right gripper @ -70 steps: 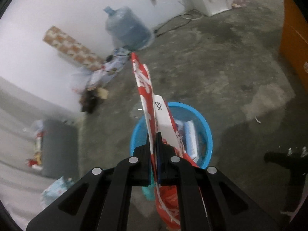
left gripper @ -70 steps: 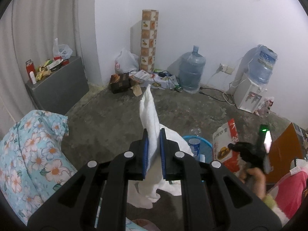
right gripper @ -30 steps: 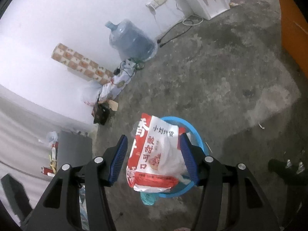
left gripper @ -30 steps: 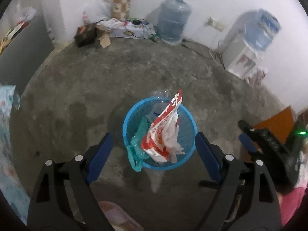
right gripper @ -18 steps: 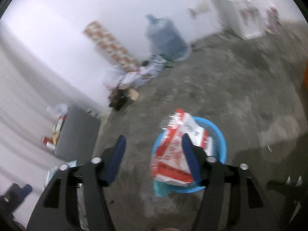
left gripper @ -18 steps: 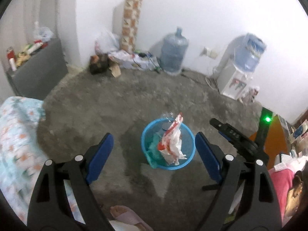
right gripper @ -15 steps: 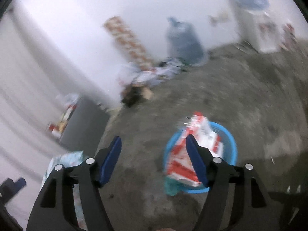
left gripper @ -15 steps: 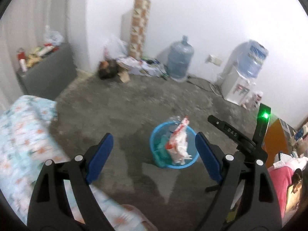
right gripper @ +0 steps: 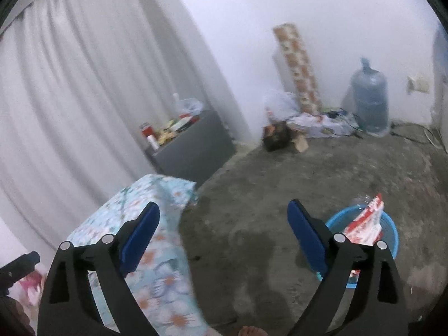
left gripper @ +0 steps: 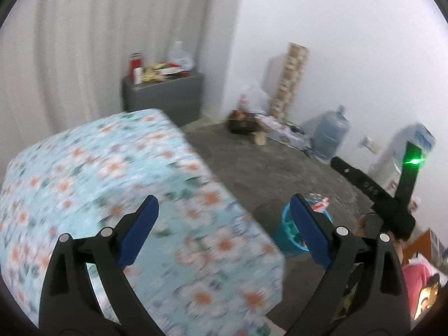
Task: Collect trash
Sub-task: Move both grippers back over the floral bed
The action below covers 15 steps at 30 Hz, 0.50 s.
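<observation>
A blue trash basket (right gripper: pixel 390 232) stands on the concrete floor with a red and white snack bag (right gripper: pixel 368 221) sticking out of it. It also shows in the left wrist view (left gripper: pixel 288 236), partly behind my right finger. My left gripper (left gripper: pixel 224 231) is open and empty above a table with a floral cloth (left gripper: pixel 134 196). My right gripper (right gripper: pixel 224 231) is open and empty, left of the basket, over the floor beside the table (right gripper: pixel 145 224). The other gripper's body (left gripper: pixel 392 210) shows at the right of the left wrist view.
A grey cabinet (left gripper: pixel 165 98) with bottles and packets stands by the white curtain. A patterned roll (right gripper: pixel 298 67), bags and clutter (right gripper: pixel 280 131), a water jug (right gripper: pixel 369 98) and a water dispenser (left gripper: pixel 406 151) line the back wall. A bare foot (right gripper: pixel 252 330) is below.
Both grippers let go of their trash, now in the basket, opened wide and swung left and up toward the floral table. The basket moved to the right of both views.
</observation>
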Available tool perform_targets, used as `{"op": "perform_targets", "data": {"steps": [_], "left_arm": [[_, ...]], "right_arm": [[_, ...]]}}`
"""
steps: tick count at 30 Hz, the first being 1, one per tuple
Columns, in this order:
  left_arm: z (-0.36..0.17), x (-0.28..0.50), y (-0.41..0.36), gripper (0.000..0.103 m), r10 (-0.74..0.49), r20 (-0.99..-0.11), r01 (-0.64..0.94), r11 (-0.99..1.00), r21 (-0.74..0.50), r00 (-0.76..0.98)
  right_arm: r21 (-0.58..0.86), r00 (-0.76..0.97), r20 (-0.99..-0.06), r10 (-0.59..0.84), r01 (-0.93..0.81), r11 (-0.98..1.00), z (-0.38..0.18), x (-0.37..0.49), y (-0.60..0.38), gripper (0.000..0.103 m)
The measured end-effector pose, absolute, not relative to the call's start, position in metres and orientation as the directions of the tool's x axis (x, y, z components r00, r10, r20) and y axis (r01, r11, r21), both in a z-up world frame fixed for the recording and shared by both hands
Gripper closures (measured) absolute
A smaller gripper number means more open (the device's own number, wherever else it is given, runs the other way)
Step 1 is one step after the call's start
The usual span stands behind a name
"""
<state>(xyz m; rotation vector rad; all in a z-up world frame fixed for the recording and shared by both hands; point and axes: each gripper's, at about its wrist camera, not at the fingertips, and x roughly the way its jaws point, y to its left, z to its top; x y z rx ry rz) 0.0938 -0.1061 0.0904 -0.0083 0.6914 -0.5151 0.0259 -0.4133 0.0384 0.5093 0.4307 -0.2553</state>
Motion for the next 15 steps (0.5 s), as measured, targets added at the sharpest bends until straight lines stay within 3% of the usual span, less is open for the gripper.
{"op": "perform_targets", "data": {"steps": [7,15], "left_arm": [[0.091,0.076,-0.041,0.011,-0.349,-0.587,0.303,0.936,-0.180,0.731],[0.091,0.064,-0.011,0.011,-0.322,-0.561,0.265,0.947,-0.183,0.763]], "right_arm": [[0.366,0.890,-0.455,-0.041,0.228,0.902,0.061,0.036,-0.356,0.010],[0.328,0.893,-0.450,-0.003,0.168,0.929,0.075,0.035,-0.322,0.009]]}}
